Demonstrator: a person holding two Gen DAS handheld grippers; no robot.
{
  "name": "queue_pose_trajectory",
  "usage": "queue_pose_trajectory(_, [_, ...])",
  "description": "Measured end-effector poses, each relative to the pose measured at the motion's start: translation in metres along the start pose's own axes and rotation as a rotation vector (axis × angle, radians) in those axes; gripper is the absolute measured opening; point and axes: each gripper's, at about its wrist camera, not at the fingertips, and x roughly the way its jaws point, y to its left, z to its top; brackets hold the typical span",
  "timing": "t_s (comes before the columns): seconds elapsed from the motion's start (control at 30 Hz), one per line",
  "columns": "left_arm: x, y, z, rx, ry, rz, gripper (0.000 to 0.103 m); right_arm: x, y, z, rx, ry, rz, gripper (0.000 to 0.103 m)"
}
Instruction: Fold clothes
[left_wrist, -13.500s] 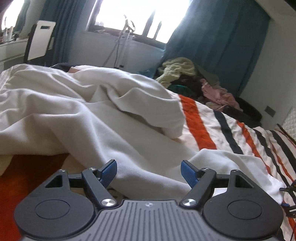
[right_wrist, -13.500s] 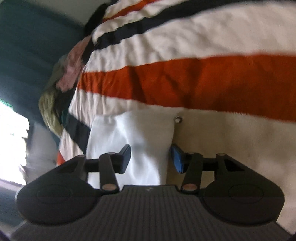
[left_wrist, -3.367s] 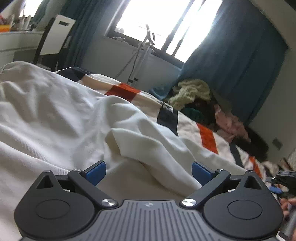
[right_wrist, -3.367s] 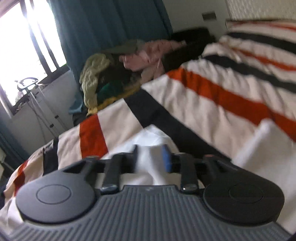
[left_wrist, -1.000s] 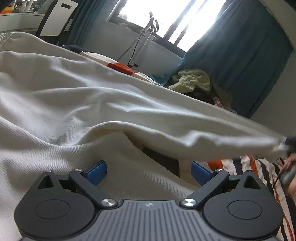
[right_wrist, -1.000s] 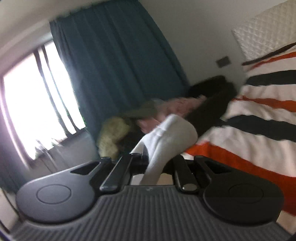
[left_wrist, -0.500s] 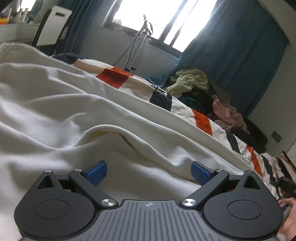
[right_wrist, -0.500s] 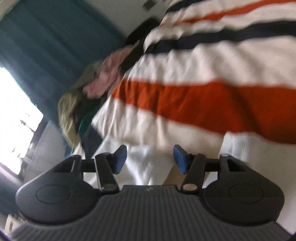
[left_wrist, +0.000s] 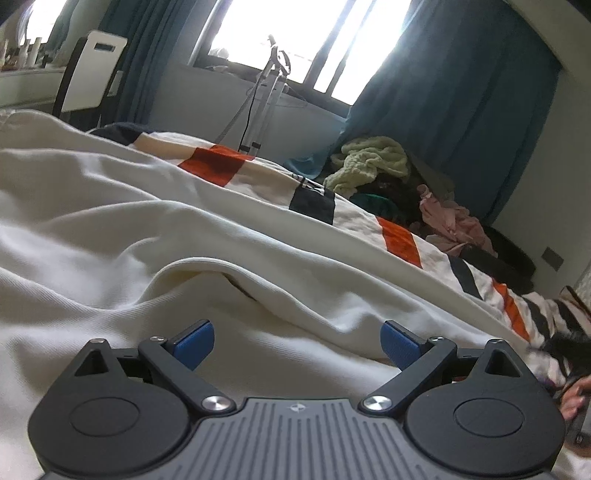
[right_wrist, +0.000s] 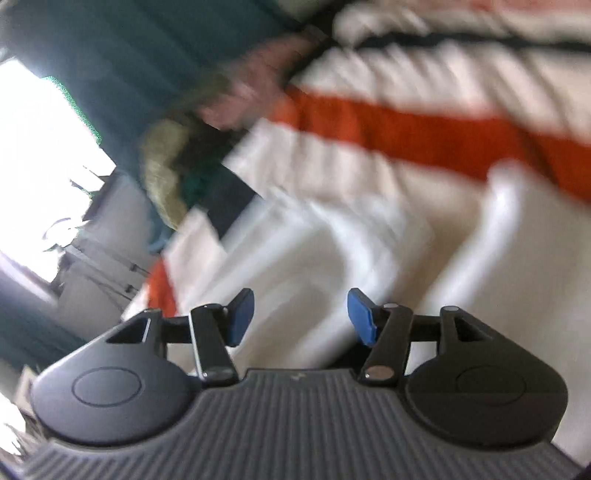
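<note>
Left gripper (left_wrist: 297, 341): jaws spread wide, nothing between the blue pads (left_wrist: 195, 341). It sits low over a cream-white garment (left_wrist: 129, 236), which fills the ground directly ahead of the fingers and off to their left, rumpled into long folds. One raised fold runs across just ahead of the tips, from the left pad side toward the far right.

Beyond the garment, ahead and right: striped bedcover (left_wrist: 400, 240) in white, orange and black bands. Further ahead, a heap of mixed clothes (left_wrist: 373, 162) (yellow-green, pink, dark pieces) against a teal curtain (left_wrist: 454, 99). Bright window (left_wrist: 295, 40) straight ahead, a stand (left_wrist: 269, 96) below it; white chair (left_wrist: 92, 74) far left. At the right edge, part of a hand (left_wrist: 574, 400), blurred.

Right gripper (right_wrist: 301, 319): jaws apart, pads empty. View is tilted and heavily motion-blurred. White cloth lies directly ahead of and under the fingers, a thick white edge to the right of them; the orange band crosses beyond. Whether the pads touch the fabric cannot be told.
</note>
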Motion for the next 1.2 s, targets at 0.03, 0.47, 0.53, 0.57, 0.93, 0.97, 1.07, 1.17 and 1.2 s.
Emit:
queue_pose_trajectory(0.03, [0.001, 0.002, 0.002, -0.012, -0.001, -0.006, 0.096, 0.006, -0.008, 0.0, 0.035, 0.017, -0.001, 0.057])
queue_pose_trajectory(0.47, [0.062, 0.038, 0.027, -0.346, 0.115, -0.152, 0.061, -0.038, -0.002, 0.007, -0.026, -0.322, -0.033, 0.057])
queue_pose_trajectory(0.53, [0.072, 0.044, 0.027, -0.39, 0.129, -0.147, 0.042, -0.036, 0.011, 0.004, -0.08, -0.302, 0.006, 0.057])
queue_pose_trajectory(0.57, [0.073, 0.048, 0.028, -0.406, 0.126, -0.141, 0.035, -0.033, 0.016, 0.001, -0.099, -0.282, 0.025, 0.057])
queue_pose_trajectory(0.93, [0.044, 0.073, 0.038, -0.537, 0.017, -0.253, 0.003, 0.033, 0.035, -0.031, -0.03, 0.128, 0.169, 0.055])
queue_pose_trajectory(0.97, [0.041, 0.073, 0.039, -0.543, 0.012, -0.26, 0.003, 0.036, 0.033, -0.031, -0.025, 0.119, 0.137, 0.055])
queue_pose_trajectory(1.07, [0.035, 0.076, 0.041, -0.552, 0.011, -0.276, 0.003, 0.037, 0.026, -0.028, 0.04, 0.081, 0.137, 0.055])
queue_pose_trajectory(1.17, [0.036, 0.072, 0.041, -0.529, 0.007, -0.261, 0.003, 0.031, 0.029, -0.024, 0.035, -0.023, 0.048, 0.054])
queue_pose_trajectory(1.2, [0.036, 0.071, 0.041, -0.522, 0.005, -0.253, 0.003, 0.03, 0.027, -0.021, 0.037, -0.052, 0.016, 0.054])
